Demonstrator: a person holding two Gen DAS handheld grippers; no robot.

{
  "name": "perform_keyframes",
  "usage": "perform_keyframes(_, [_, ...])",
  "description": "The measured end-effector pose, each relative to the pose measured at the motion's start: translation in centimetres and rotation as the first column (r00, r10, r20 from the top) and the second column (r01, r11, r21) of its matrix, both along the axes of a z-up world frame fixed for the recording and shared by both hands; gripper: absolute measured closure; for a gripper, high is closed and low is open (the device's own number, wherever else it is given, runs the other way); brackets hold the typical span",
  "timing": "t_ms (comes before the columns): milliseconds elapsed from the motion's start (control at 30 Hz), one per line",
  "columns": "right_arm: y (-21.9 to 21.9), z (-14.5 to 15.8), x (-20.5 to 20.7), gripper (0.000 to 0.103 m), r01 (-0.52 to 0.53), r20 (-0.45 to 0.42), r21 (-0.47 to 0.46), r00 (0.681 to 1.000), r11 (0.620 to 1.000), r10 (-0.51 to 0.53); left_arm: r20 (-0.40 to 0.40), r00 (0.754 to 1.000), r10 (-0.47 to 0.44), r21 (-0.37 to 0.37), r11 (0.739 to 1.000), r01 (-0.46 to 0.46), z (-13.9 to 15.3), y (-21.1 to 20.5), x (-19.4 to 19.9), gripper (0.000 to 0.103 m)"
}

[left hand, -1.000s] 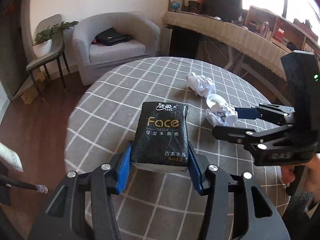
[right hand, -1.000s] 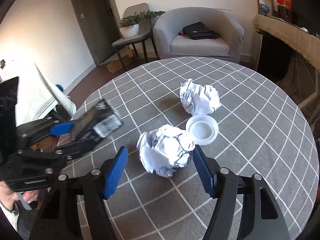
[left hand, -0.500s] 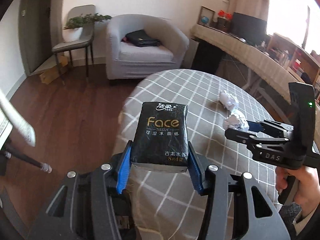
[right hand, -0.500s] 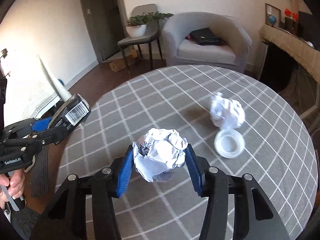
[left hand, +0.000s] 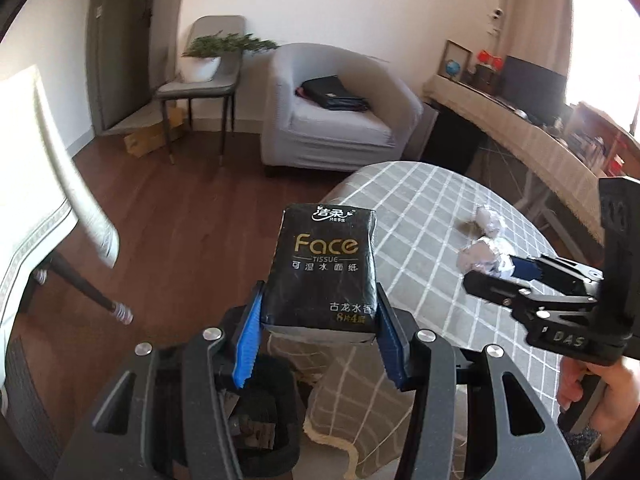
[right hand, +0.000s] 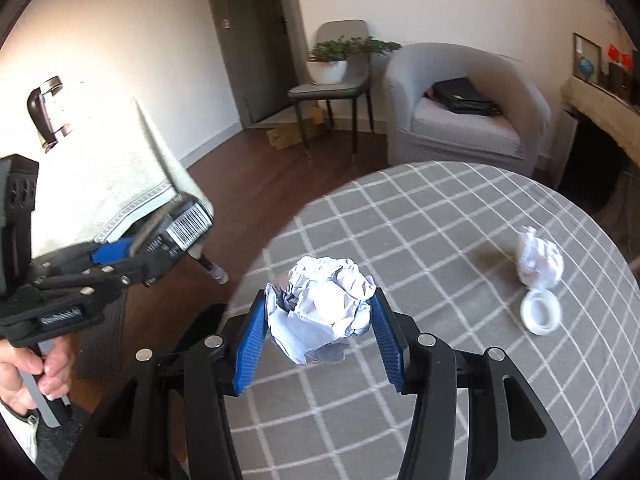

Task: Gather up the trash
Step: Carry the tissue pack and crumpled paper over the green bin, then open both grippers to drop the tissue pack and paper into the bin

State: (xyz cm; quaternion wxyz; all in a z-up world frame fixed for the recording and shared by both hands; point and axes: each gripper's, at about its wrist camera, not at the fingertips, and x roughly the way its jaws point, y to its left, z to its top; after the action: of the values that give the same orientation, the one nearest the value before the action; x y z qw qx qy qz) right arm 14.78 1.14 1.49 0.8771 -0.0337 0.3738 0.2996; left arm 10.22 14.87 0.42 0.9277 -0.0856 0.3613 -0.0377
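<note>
Over the bench (right hand: 460,220) edge, left gripper (left hand: 320,344) fingers clamp black tissue pack (left hand: 324,268) above dark bin (left hand: 264,412). Right gripper (right hand: 320,340) fingers, just closed in, clamp crumpled paper ball (right hand: 320,312) off the bench. Second paper ball (right hand: 538,260) and white lid (right hand: 540,312) lie on bench.

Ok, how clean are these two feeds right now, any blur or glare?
Left wrist: tissue pack sharp, window blown out at top right, far paper ball smeared. Right wrist: held paper ball crisp, left wall overexposed, white cap slightly blurred.
</note>
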Motion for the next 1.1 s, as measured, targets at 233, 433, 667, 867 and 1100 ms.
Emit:
perform_keyframes(233, [4.1,0.0,-1.4,0.052,-0.079,0.004,0.002,0.997,0.997,0.079,-0.049,0.995,0.09,0.01,0.996,-0.09,-2.7,3.0,-2.0,0.05])
perform_keyframes(433, [7.9,-1.0,-2.3,0.052,-0.14,-0.016,-0.003,0.99,0.99,0.14,-0.101,0.984,0.145,0.027,0.989,-0.143,-4.8,5.7,-2.5,0.05])
perform_keyframes(667, [11.4,-2.2,-3.2,0.052,-0.188,-0.024,-0.031,0.982,0.982,0.188,-0.231,0.953,0.197,0.055,0.98,-0.19,-8.9,8.9,-2.8,0.05])
perform_keyframes(867, [13.8,-3.3,-3.3,0.052,-0.218,-0.047,-0.04,0.975,0.975,0.216,-0.339,0.912,0.232,0.077,0.973,-0.219,-12.4,11.2,-3.2,0.05])
perform_keyframes(1100, [15.9,-5.0,-3.3,0.052,-0.244,-0.081,-0.052,0.967,0.968,0.24,-0.429,0.879,0.208,0.068,0.978,-0.198,-15.3,12.3,-3.3,0.05])
